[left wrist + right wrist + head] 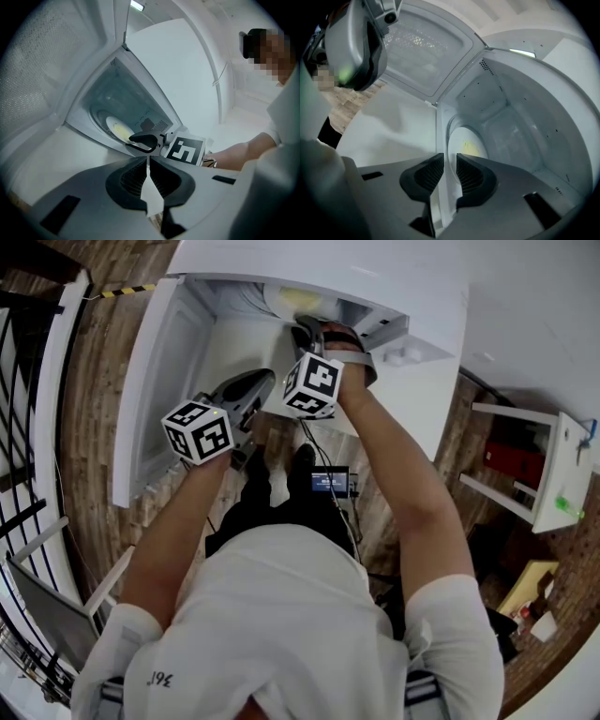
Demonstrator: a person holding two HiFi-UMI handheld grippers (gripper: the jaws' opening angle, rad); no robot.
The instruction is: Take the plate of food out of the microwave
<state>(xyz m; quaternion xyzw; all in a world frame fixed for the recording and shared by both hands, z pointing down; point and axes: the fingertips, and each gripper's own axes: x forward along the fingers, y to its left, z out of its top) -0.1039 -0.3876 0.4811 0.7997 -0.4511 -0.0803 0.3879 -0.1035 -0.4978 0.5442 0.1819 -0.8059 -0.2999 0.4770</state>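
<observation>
We have the microwave [412, 296] with its door [159, 381] swung wide, so opening is done. The plate of food [466, 143] lies on the turntable in the middle of the cavity floor, untouched; gripping and lifting it out are left. Our right gripper [450, 161] points at it from the cavity mouth, jaws slightly apart on nothing. Our left gripper [148, 161] hangs by the door, jaws closed, empty. We can read no brand or label.

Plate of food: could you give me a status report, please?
Left tool shut, empty. Right tool open, empty, at the microwave mouth. Plate of food inside, untouched. Door open, path clear.
</observation>
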